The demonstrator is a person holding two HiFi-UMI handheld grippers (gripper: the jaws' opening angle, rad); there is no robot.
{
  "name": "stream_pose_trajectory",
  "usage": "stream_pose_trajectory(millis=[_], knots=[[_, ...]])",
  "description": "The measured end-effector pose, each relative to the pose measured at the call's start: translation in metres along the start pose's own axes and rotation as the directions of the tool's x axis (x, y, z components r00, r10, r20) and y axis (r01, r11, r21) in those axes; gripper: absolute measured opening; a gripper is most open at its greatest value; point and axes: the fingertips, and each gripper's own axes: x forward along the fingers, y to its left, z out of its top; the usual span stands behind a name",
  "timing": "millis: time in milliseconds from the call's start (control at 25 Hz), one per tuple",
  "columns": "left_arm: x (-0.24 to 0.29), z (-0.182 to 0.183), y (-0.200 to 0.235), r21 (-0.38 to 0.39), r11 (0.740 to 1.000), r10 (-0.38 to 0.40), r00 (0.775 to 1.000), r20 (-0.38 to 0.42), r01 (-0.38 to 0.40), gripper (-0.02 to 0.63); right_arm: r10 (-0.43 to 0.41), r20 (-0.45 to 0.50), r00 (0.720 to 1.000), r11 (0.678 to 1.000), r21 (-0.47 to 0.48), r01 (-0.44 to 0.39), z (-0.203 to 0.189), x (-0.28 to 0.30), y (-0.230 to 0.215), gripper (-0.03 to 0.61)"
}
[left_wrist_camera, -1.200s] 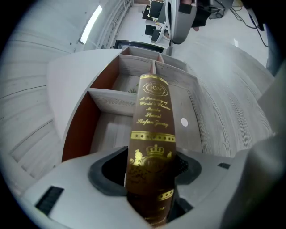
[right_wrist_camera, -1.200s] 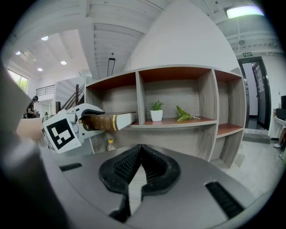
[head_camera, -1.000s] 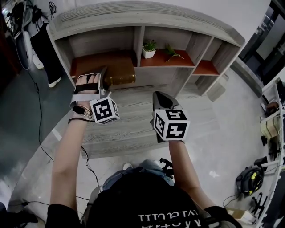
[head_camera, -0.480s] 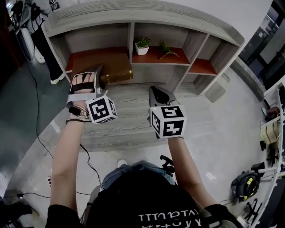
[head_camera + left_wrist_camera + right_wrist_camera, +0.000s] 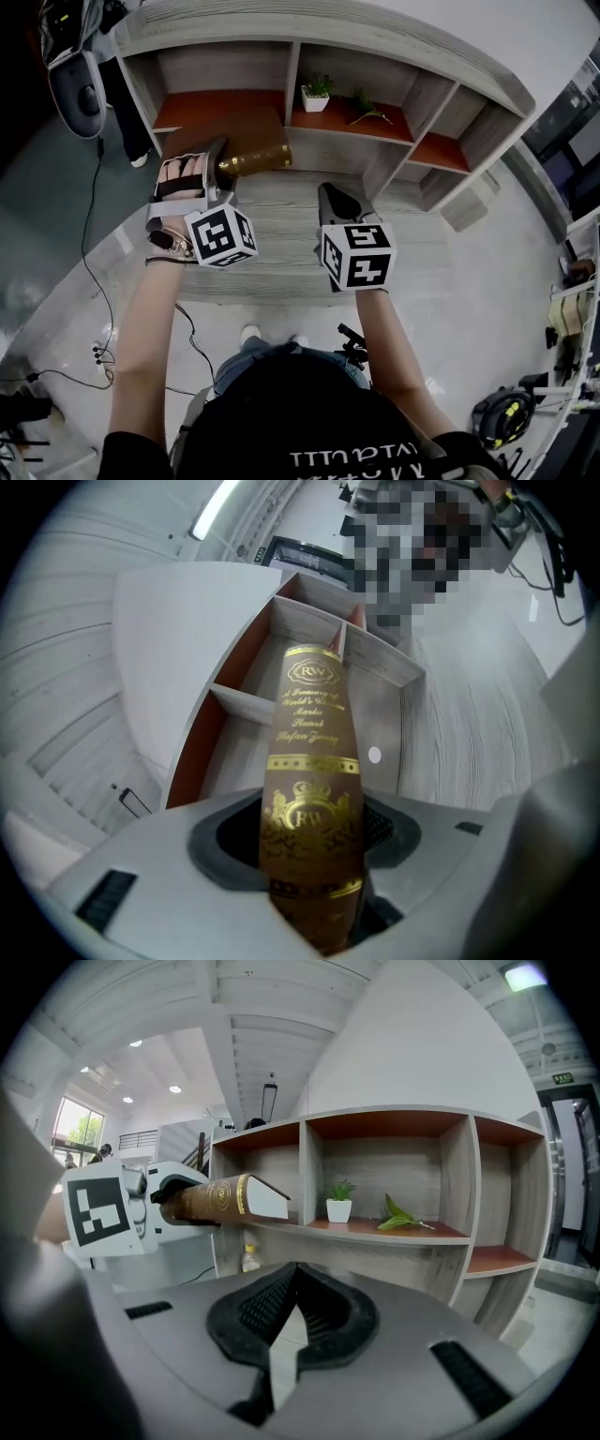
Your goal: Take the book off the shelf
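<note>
Book first: it is pinched in my left hand-held gripper, the pads clamped on its near end, so the brown cover with gilt lettering runs straight out along the jaws toward the shelf; I judge that a grip this deep is what keeps it riding level instead of drooping. From the head view it hangs at the front of the left compartment, mostly out in the open; whether its far end has fully cleared the front lip I cannot tell. My left forearm is stretched forward, the wrist turned so the marker cube faces up. Further right, the potted plant and the green sprig stand in the middle compartment, well apart from the book, so nothing crowds the way out. My right hand-held gripper has its pads pressed together with nothing between them; I take it as parked, since one grip carries the book. That arm reaches forward, its nose aimed at the middle of the shelf.
</note>
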Motion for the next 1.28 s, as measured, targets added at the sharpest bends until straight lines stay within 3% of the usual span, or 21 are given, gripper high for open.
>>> stream_pose_trajectory(millis=[200,640,920,1280], knots=[[-0.006,-0.006,-0.012,-0.159,0.987,-0.024,1.0,0.005,0.024,0.232,0.02,-0.001,1.0,1.0,0.01,-0.02,-0.004,0.002,0.006,0.014],[-0.015,-0.017,-0.036,-0.36,0.931,-0.065,0.998,0.001,0.061,0.23,-0.012,-0.008,1.0,0.998,0.066,0.013,-0.014,-0.001,0.001,0.014],[-0.014,-0.027,-0.051,-0.553,0.829,-0.102,0.995,-0.007,0.081,0.23,-0.033,-0.012,0.999,0.995,0.095,0.034,-0.019,0.0,-0.003,0.014],[-0.015,-0.026,-0.068,-0.734,0.667,-0.142,0.989,0.044,0.129,0.23,-0.035,-0.009,0.999,0.996,0.086,0.035,-0.022,-0.003,-0.002,0.014]])
